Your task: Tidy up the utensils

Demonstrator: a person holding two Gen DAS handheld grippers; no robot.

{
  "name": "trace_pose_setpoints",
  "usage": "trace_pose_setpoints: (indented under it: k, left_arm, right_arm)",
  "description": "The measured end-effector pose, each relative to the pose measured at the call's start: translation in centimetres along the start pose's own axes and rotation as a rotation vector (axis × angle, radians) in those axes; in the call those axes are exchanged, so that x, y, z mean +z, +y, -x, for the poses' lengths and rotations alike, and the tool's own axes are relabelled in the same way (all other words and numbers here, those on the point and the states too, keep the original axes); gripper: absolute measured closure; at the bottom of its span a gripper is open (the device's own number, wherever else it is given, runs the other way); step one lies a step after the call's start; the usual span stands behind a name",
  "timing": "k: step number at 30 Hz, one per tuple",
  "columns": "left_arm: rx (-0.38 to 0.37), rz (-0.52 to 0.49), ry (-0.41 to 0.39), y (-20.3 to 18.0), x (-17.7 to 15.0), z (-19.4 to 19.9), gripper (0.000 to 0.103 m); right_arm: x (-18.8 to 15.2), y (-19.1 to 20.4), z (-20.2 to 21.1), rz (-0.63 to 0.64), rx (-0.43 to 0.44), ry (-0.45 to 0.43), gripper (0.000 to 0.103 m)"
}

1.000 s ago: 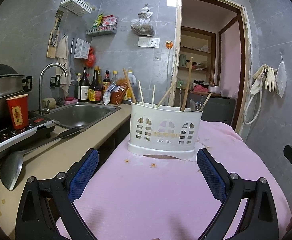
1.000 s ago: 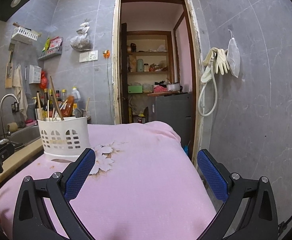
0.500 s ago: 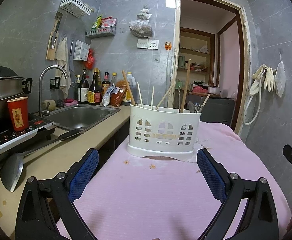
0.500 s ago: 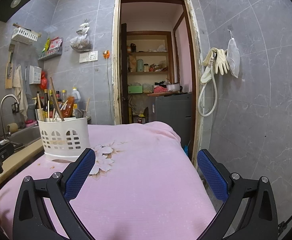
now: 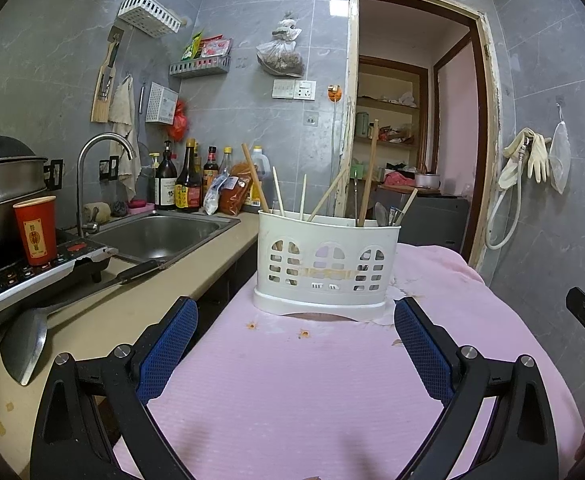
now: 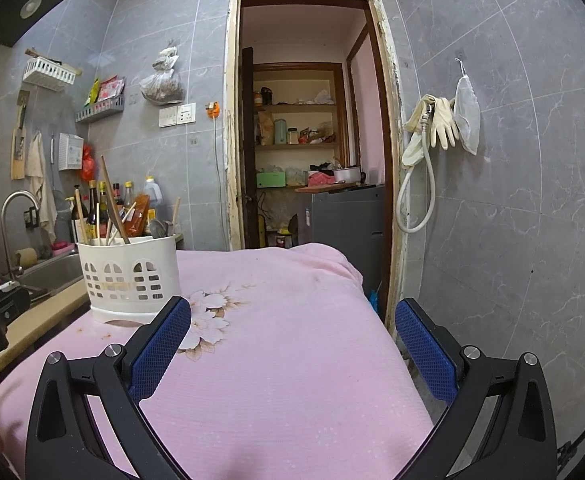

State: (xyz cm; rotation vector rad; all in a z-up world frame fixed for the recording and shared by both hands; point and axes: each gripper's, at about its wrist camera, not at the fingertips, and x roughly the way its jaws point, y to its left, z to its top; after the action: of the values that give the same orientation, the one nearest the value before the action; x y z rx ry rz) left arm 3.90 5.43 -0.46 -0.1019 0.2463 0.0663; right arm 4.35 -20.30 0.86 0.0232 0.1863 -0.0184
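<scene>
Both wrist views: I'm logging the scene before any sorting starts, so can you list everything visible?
utensil caddy: one, white, on the pink cloth, holding upright utensils
chopsticks: several, wooden, standing in the caddy
spoons: exact count unclear, metal, caddy's right end
pink cloth: one, floral print, covering the surface
sink: one, steel, in the counter on the left
paper cup: one, red, on the cooktop
spatula: one, metal, lying on the counter
sauce bottles: several, dark, behind the sink
rubber gloves: pale, hanging on the right wall
left gripper: black with blue pads, jaws open, empty
right gripper: same, jaws open, empty
</scene>
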Motion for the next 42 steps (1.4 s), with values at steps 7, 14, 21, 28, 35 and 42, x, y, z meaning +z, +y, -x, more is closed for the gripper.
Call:
trace_pose_setpoints:
  k: [7,14,21,28,35,42]
  left_arm:
    - [0.0,0.001,-0.001,-0.03,-0.01,0.01,0.006]
    - [-0.001,-0.001,0.001,-0.19,0.03,0.0,0.006]
    - [0.0,-0.004,-0.002,-0.31,0.0,0.02,0.006]
    - [-0.013,-0.037,-0.016,-0.67,-0.2,0.14,0.006]
    - [-0.036,-0.038,-0.031,-0.6,-0.23,0.2,0.006]
    - [-0.043,-0.048,-0.035,-0.69,-0.23,0.16,0.006]
  right_arm:
    - [0.1,-0.02,0.07,-0.001,0.002,0.001,0.0]
    - [0.1,-0.04,0.07,-0.002,0.003,0.001,0.0]
    - [0.09,-0.03,0.13,-0.001,0.002,0.001,0.0]
    - [0.14,0.0,0.19,-0.002,0.004,0.002,0.0]
    - [0.18,0.08,0.35,-0.003,0.007,0.005,0.0]
    - [0.14,0.28,0.56,-0.002,0.006,0.003,0.0]
